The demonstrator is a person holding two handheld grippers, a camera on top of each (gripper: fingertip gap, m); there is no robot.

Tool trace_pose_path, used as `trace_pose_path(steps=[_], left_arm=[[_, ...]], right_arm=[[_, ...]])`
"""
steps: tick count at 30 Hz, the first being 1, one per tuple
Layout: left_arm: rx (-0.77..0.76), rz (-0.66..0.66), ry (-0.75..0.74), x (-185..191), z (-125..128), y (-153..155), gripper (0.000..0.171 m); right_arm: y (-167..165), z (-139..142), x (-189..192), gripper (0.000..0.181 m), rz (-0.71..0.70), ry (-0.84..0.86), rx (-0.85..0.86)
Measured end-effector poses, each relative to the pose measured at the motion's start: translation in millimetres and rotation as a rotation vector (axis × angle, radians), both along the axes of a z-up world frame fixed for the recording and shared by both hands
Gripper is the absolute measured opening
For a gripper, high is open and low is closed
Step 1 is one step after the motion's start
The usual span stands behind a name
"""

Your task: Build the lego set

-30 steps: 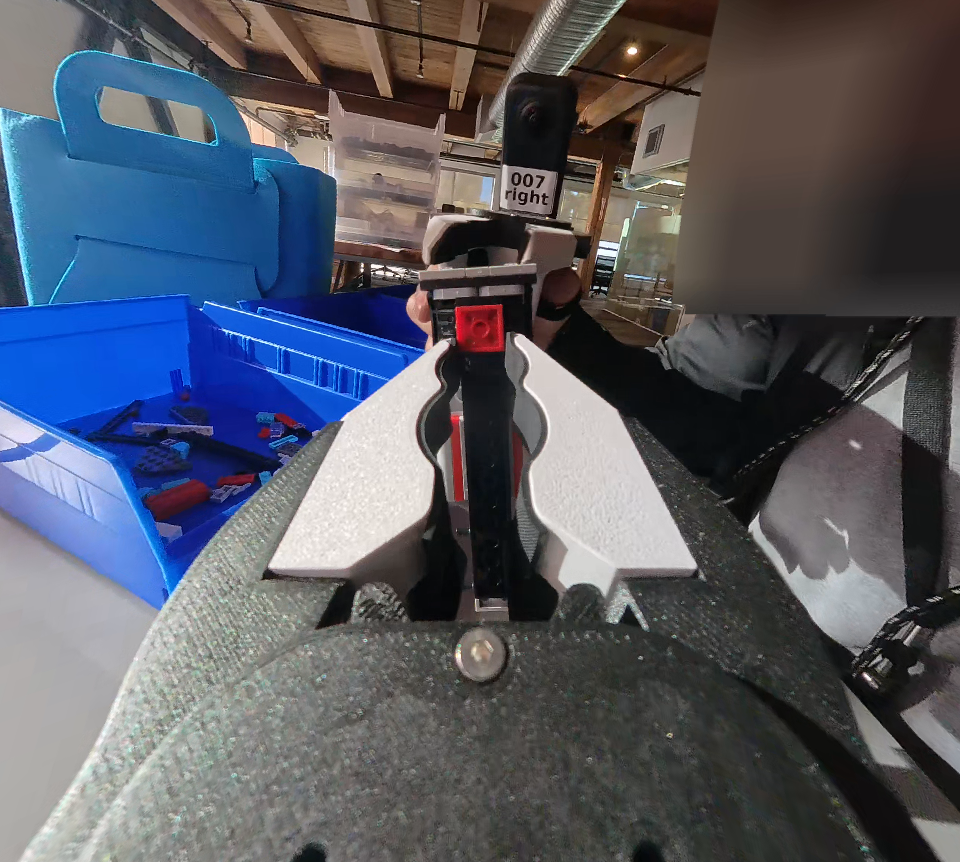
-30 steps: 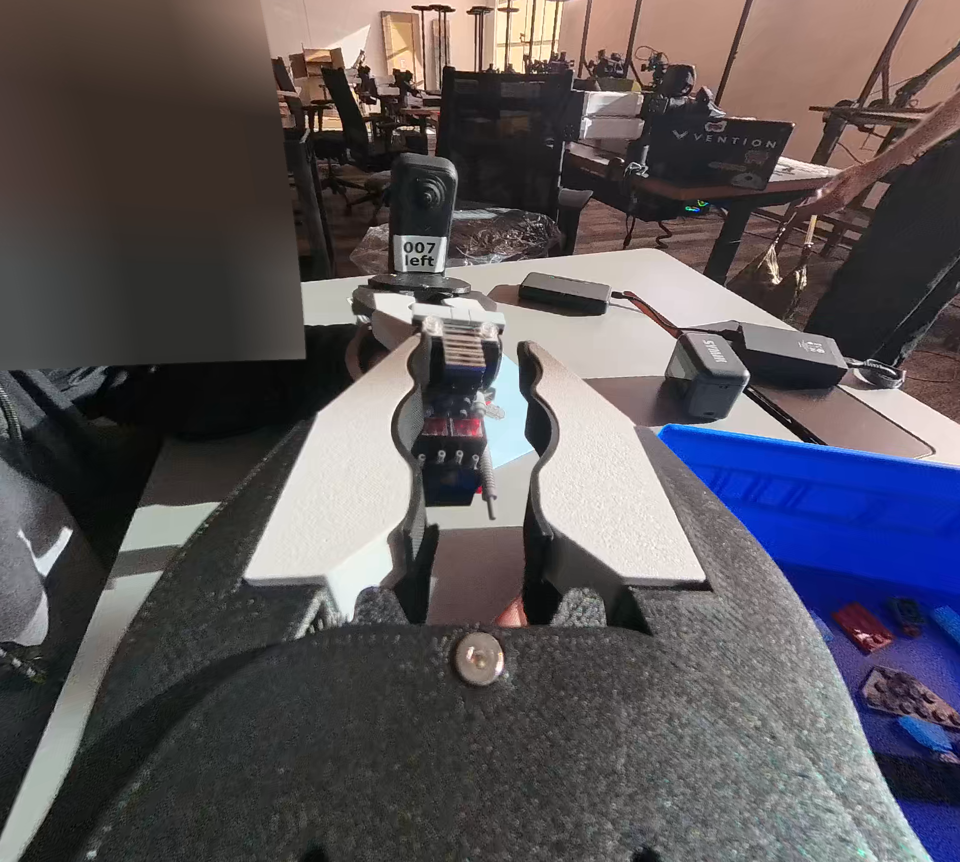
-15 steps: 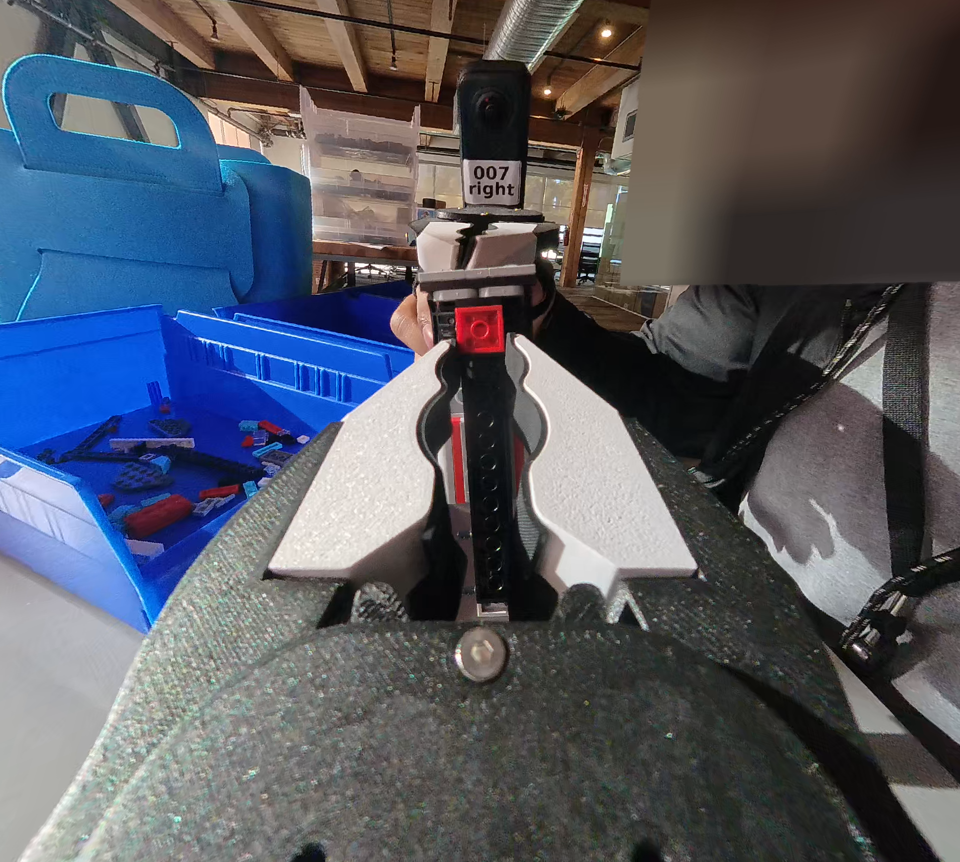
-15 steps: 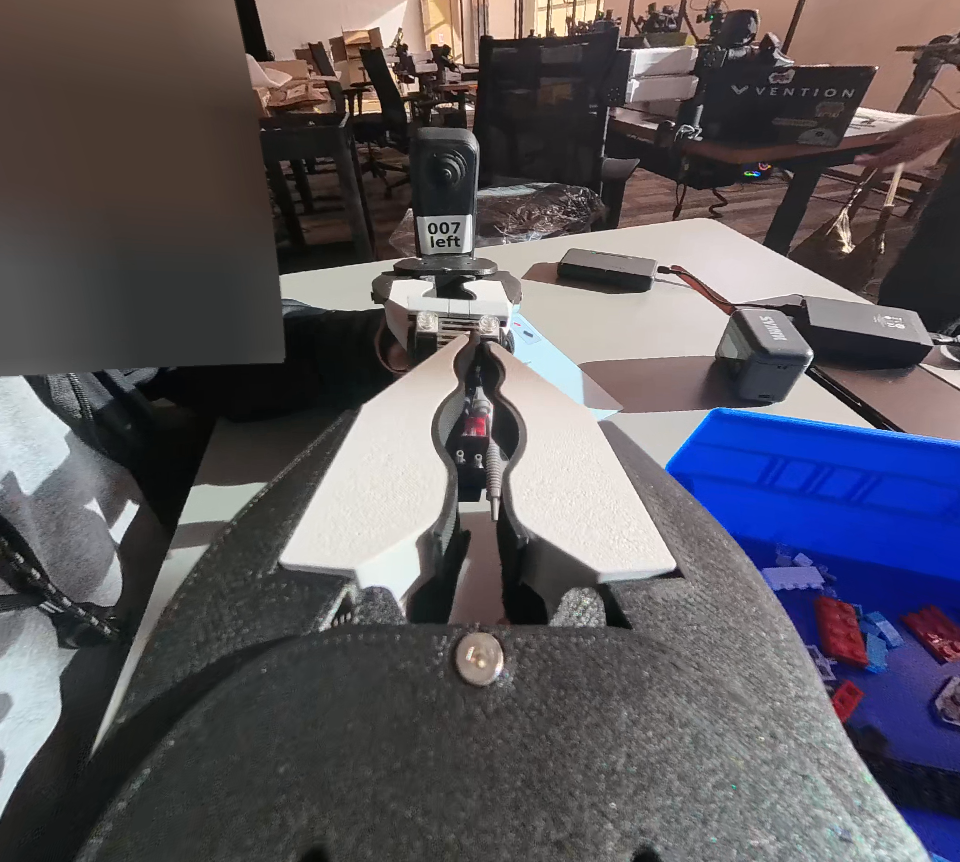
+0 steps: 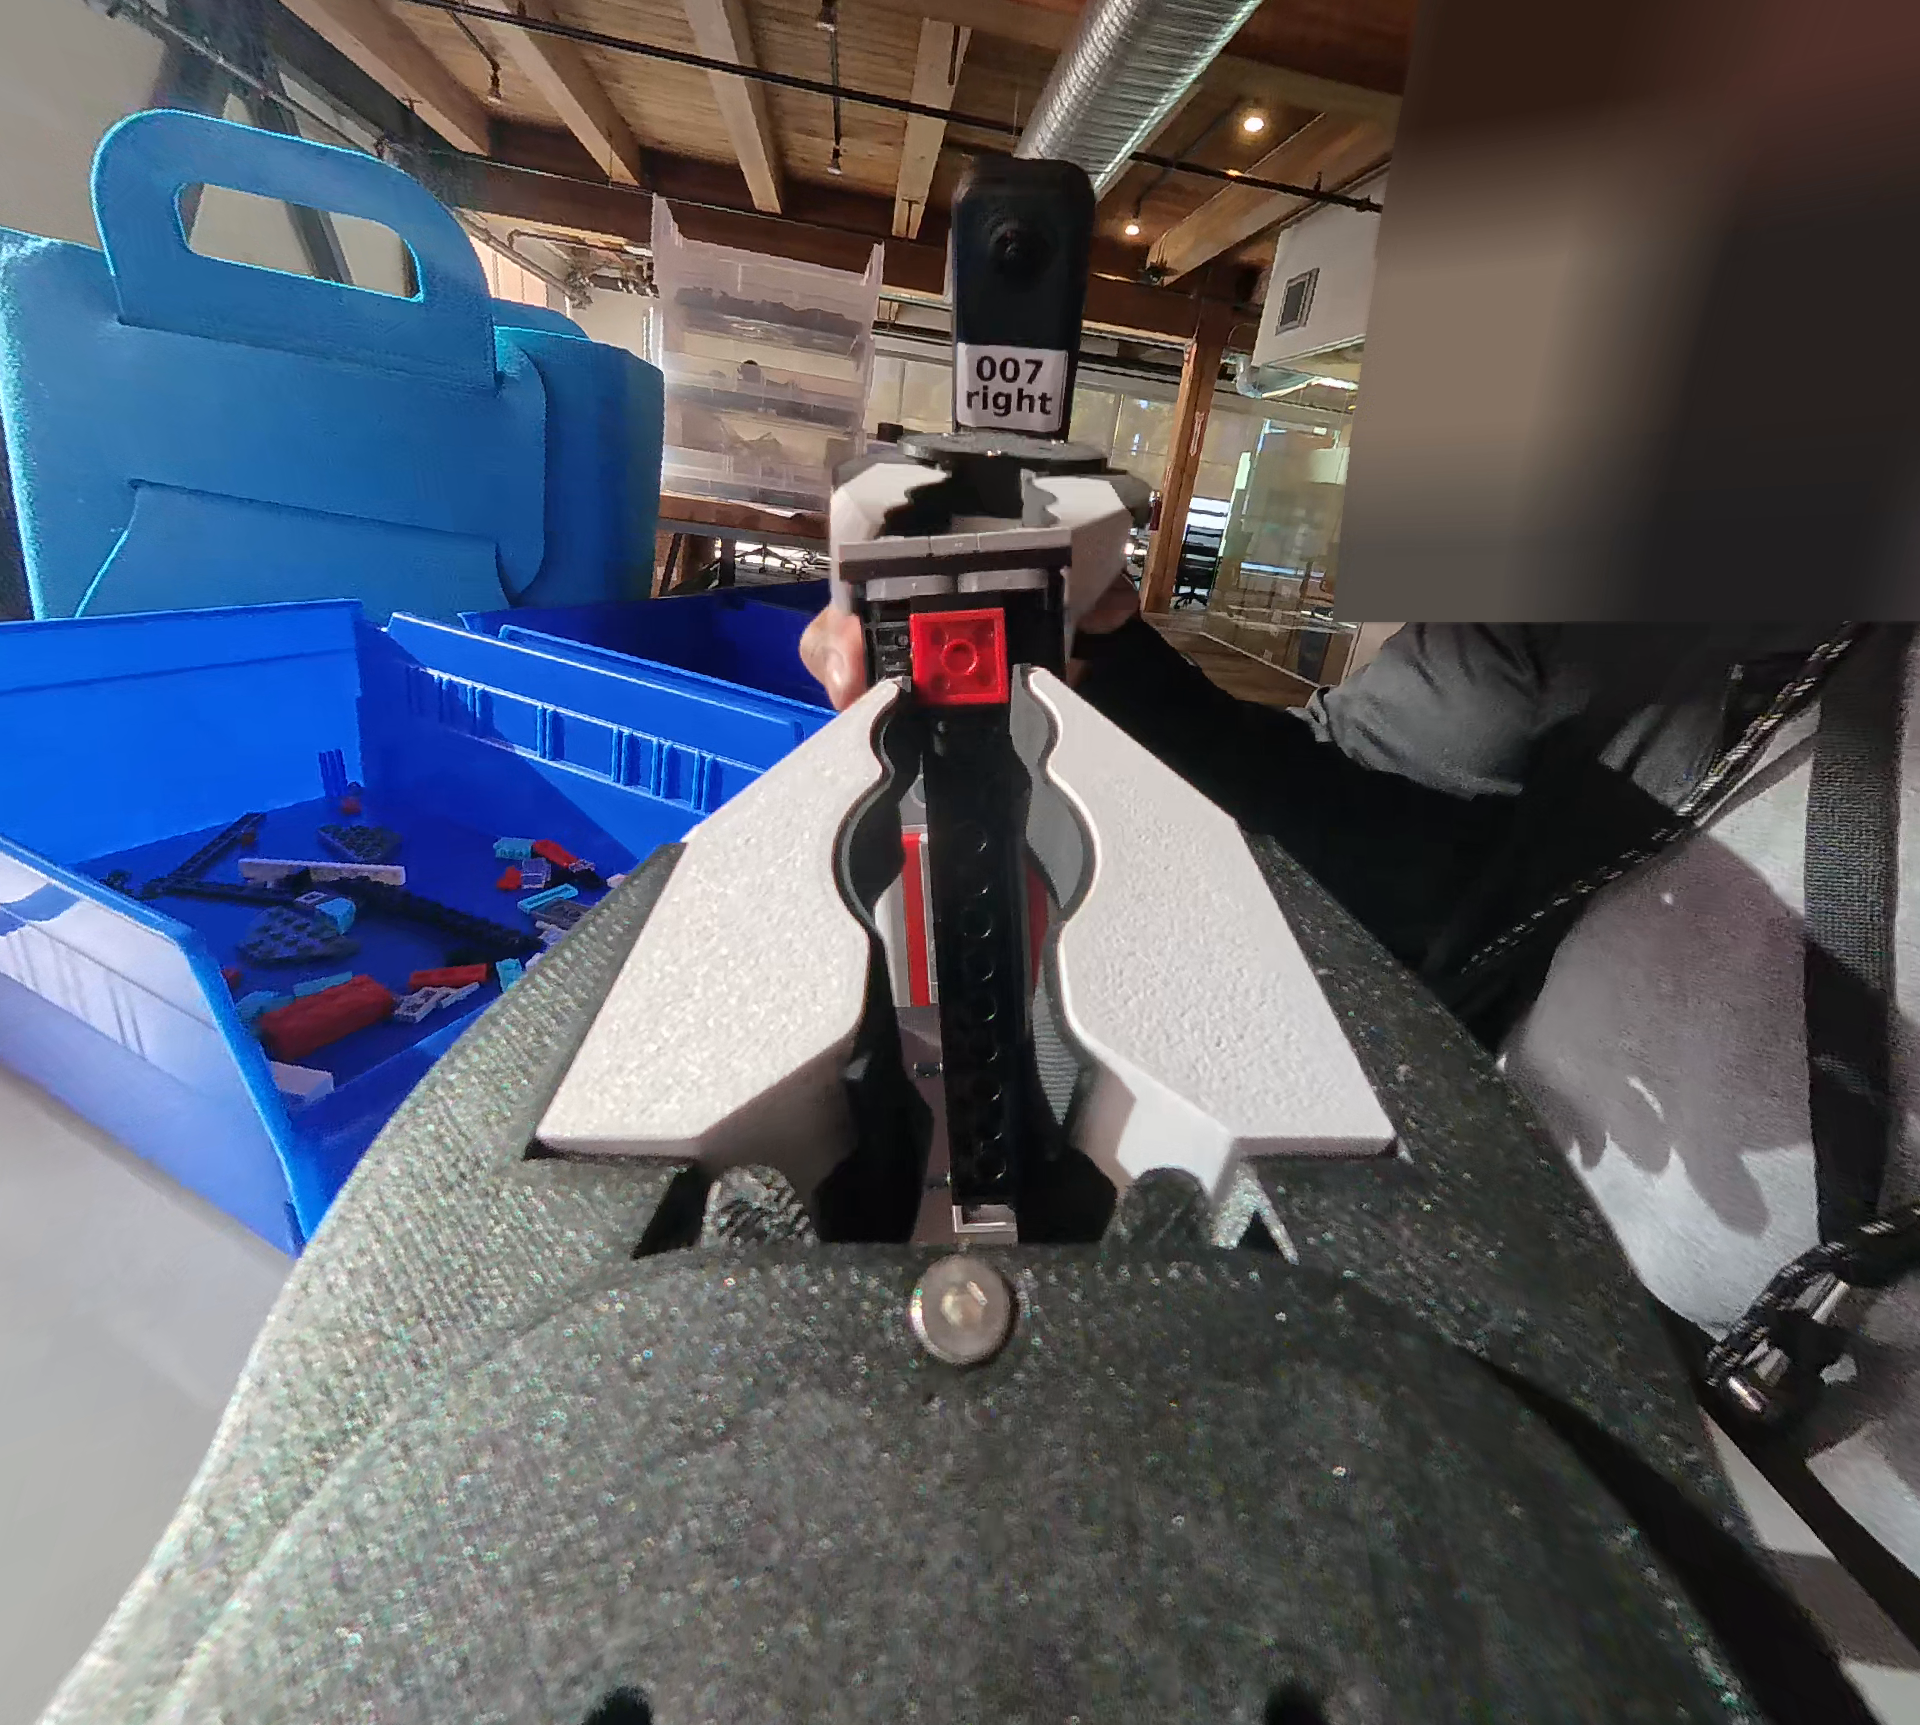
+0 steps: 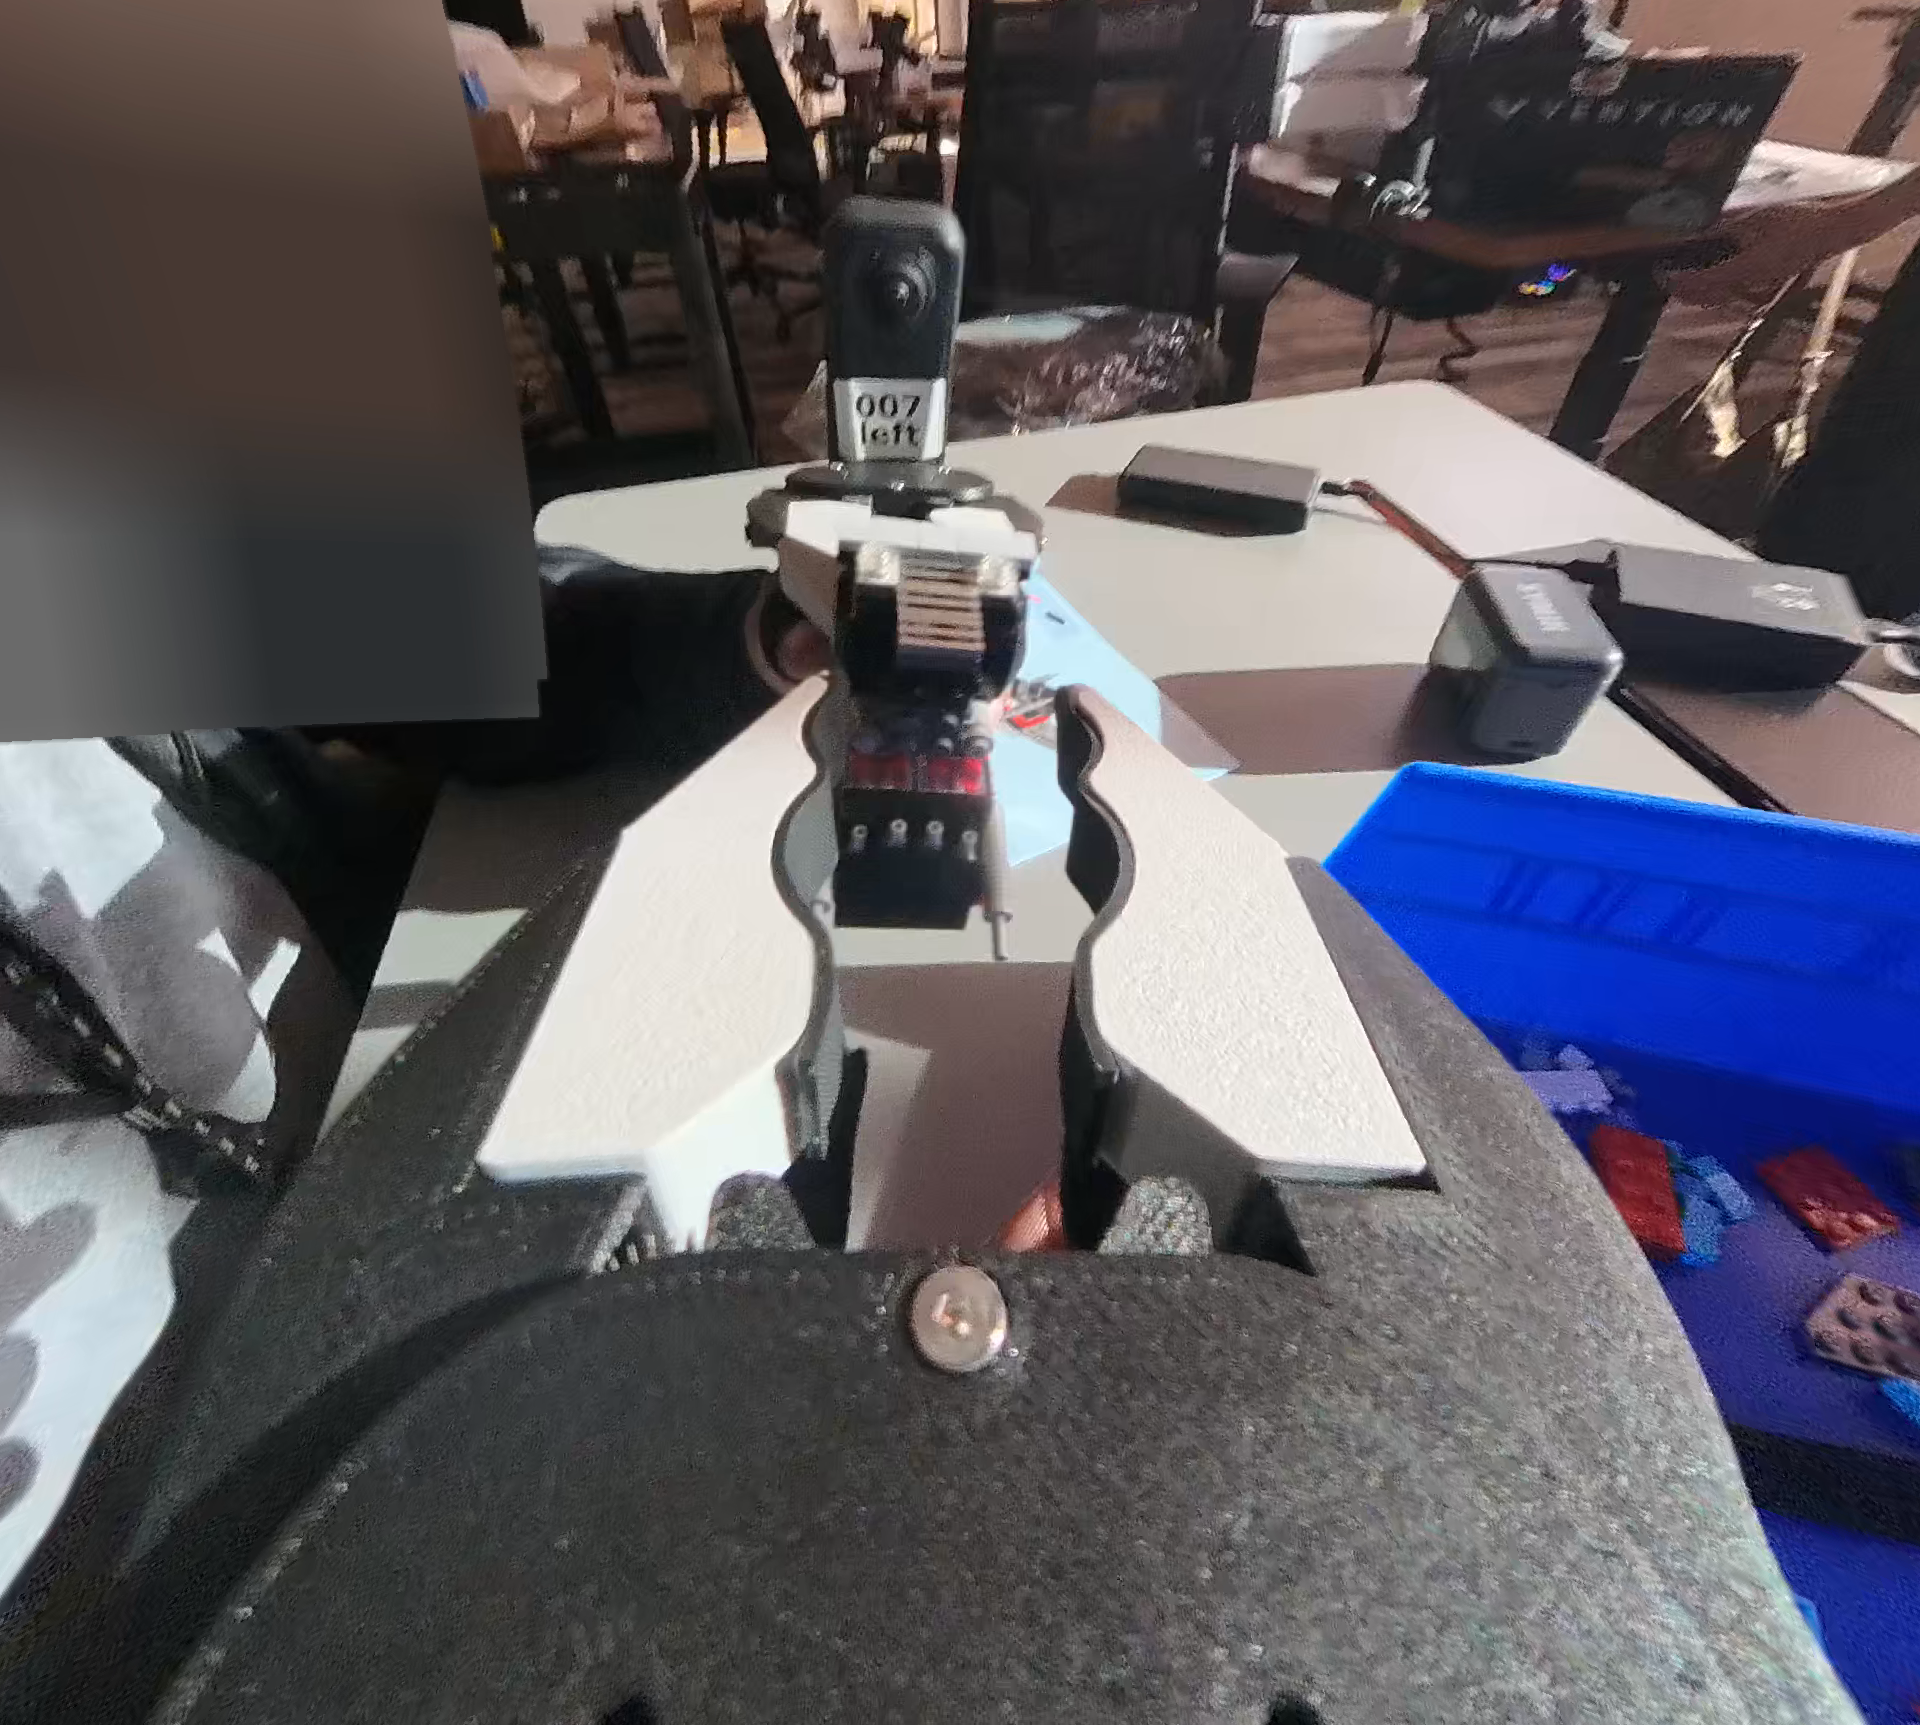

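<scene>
My left gripper [image 5: 961, 688] is shut on a long black lego assembly [image 5: 971, 948] with a red square plate [image 5: 958, 655] at its far end. It holds the assembly in the air, pointing at my right gripper [image 5: 956, 553], which faces it closely. In the right wrist view my right gripper [image 6: 948, 709] is open, with its fingers on either side of the assembly's black and red end [image 6: 909, 854], not touching it. The left gripper [image 6: 904, 532] shows behind the assembly, clamped on it.
A blue bin [image 5: 208, 719] with several loose lego pieces [image 5: 343, 906] stands to the left; it also shows in the right wrist view [image 6: 1662, 896]. A blue foam case [image 5: 312, 387] stands behind it. Black power bricks [image 6: 1517, 667] and a light blue sheet [image 6: 1101, 699] lie on the grey table [image 6: 1299, 584]. A person's torso is close by. Both grippers' tips are close together, under 4 cm apart.
Half a second ago my right gripper was closed on the assembly's end; now it has opened again. My left gripper has kept its hold throughout.
</scene>
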State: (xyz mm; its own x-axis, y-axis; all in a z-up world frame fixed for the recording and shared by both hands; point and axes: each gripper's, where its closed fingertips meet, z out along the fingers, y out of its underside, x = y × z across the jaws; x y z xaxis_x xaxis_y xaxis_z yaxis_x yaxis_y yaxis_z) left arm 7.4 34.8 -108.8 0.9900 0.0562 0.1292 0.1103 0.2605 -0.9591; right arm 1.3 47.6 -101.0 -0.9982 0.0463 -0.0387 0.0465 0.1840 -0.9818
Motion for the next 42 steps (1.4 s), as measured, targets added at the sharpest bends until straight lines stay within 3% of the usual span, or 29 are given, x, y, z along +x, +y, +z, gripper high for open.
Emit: trace_pose_path(steps=[3, 5, 9, 12, 14, 17, 31, 42], left_arm=[[0.027, 0.005, -0.026, -2.6, 1.6, -0.7, 0.017], [0.078, 0.007, -0.071, -6.5, 5.3, -3.6, 0.017], [0.303, 0.056, -0.245, -30.1, 20.7, -28.1, 0.017], [0.506, 0.109, -0.376, -49.3, 27.6, -55.2, 0.017], [0.558, 0.129, -0.415, -55.3, 26.8, -63.0, 0.017], [0.557, 0.151, -0.423, -57.5, 23.9, -62.8, 0.017], [0.47, 0.133, -0.37, -46.8, 21.2, -41.0, 0.017], [0.541, 0.134, -0.38, -50.4, 23.7, -52.3, 0.017]], right_arm=[[-4.9, -6.8, 9.4, 0.047, 0.049, -0.019, 0.023], [-3.8, -7.9, 9.4, 0.06, 0.048, -0.027, 0.031], [-0.3, -4.9, -4.4, 0.073, -0.03, -0.139, -0.022], [-14.9, -25.1, -8.4, 0.073, -0.071, -0.319, -0.064], [-31.8, -44.7, -6.1, 0.077, -0.089, -0.362, -0.031], [-44.6, -51.9, -4.7, 0.078, -0.113, -0.349, -0.028], [-48.3, -45.5, -5.2, 0.041, -0.091, -0.451, -0.11], [-45.7, -55.5, 2.1, 0.033, -0.042, -0.452, -0.031]])
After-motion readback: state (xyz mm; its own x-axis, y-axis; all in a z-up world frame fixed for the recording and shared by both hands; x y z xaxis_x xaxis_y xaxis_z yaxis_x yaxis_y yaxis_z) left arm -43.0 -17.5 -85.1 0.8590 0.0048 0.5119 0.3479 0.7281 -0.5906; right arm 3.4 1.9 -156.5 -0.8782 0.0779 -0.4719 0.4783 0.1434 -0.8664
